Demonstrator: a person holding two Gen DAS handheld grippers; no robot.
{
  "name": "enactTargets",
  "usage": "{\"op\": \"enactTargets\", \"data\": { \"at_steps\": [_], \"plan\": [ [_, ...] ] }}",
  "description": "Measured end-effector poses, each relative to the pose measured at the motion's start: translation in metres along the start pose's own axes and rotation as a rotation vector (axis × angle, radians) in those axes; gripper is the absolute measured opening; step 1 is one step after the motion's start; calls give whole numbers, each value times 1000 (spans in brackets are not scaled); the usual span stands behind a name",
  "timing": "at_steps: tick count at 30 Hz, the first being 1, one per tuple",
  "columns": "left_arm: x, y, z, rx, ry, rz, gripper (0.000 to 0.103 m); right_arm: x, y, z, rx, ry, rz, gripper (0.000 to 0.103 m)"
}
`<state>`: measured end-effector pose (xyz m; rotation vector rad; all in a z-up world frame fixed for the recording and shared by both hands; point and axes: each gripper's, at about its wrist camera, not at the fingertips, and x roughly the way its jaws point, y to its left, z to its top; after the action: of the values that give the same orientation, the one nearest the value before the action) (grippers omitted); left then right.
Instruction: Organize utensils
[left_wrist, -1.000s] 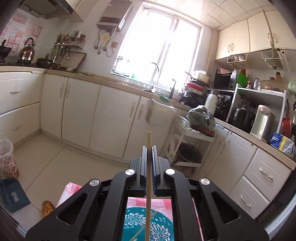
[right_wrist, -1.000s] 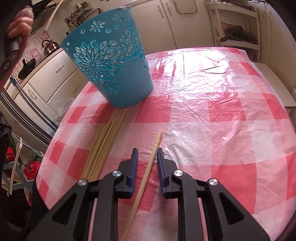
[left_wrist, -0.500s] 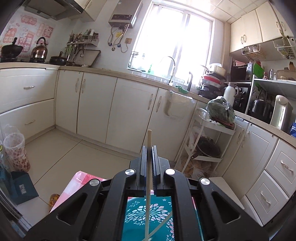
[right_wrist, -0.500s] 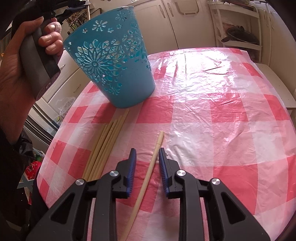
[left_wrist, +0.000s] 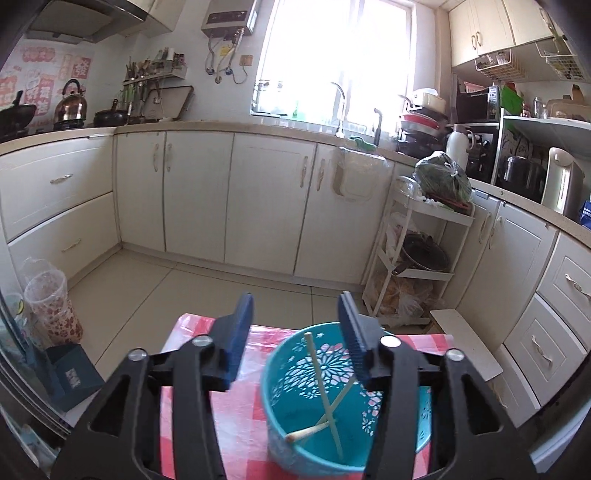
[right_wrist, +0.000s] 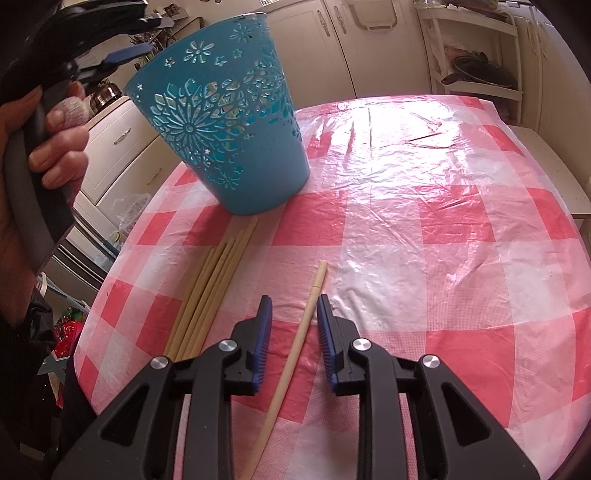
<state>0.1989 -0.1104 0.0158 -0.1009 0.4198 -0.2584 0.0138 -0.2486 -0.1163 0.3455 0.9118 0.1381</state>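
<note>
Item: single chopstick (right_wrist: 301, 334), pale wood, slender and tapered, lying loose on the checked surface (right_wrist: 424, 221) between the spread, empty fingers of the right claw (right_wrist: 294, 312); best gripped by lowering square over the shaft and closing near its thicker upper part so it does not pivot or roll. Related stock: bundle of chopsticks (right_wrist: 207, 291) lying side by side just left of it, reaching the foot of the teal cut-out holder (right_wrist: 221, 122). Left claw (left_wrist: 295, 325) released wide above that holder (left_wrist: 291, 417), two chopsticks (left_wrist: 325, 398) crossed inside.
</note>
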Motion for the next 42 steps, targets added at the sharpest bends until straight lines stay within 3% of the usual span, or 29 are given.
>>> {"op": "enactTargets", "data": {
  "at_steps": [4, 6, 13, 18, 23, 28, 32, 35, 42],
  "plan": [
    [-39, 36, -12, -24, -43, 86, 77, -1, 0, 0, 2, 0, -4, 25],
    [-51, 57, -25, -34, -33, 127, 81, -1, 1, 1, 0, 2, -12, 25],
    [-33, 126, -106, -133, 219, 201, 83, 2, 14, 2, -37, 6, -111, 25],
    [-18, 137, -144, -189, 328, 200, 84, 6, 28, 0, -113, 10, -203, 23],
    [-17, 140, -148, -209, 330, 185, 91, 8, 31, 1, -144, 19, -247, 18],
    [-12, 143, -150, -236, 353, 169, 92, 9, 29, 5, -132, 55, -239, 19],
    [-10, 142, -148, -244, 357, 160, 92, 11, 37, 5, -164, 68, -284, 19],
    [-9, 144, -149, -257, 363, 152, 92, 11, 37, 5, -146, 79, -265, 8],
    [-6, 145, -151, -269, 376, 144, 92, 12, 37, 7, -153, 103, -261, 7]
  ]
}}
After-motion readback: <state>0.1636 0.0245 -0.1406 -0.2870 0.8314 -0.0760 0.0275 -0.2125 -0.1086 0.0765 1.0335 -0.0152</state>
